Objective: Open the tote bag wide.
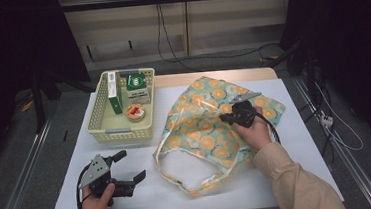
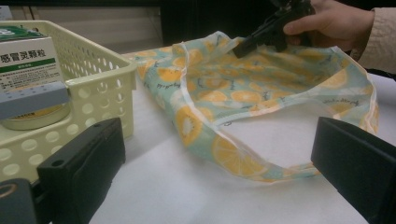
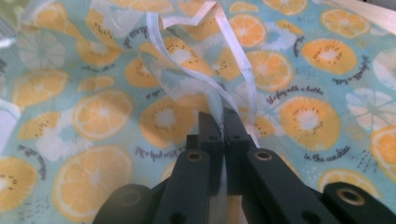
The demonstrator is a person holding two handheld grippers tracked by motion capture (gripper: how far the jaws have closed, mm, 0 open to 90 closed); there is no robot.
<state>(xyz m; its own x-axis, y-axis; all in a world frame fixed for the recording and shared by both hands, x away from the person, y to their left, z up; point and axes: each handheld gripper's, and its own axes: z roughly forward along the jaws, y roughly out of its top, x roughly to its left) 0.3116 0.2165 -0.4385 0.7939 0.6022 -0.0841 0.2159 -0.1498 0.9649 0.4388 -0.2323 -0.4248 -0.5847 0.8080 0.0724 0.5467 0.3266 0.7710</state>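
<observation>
Right gripper (image 3: 223, 122) fingers clenched on fruit-print fabric tote bag's (image 1: 210, 127) white-edged handle (image 3: 205, 70); next, raise it toward twelve o'clock; left gripper (image 1: 128, 169) fingers released.

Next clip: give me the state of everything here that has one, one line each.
Bag: flat on the table, mouth open.
Bag handle: pinched and raised.
Right tongs: shut on the bag handle.
Left tongs: open, empty.
Basket: upright, holding boxes and a round tin.

A cream basket (image 1: 106, 127) holds boxes (image 1: 137, 87) and a tin (image 1: 136, 112).
</observation>
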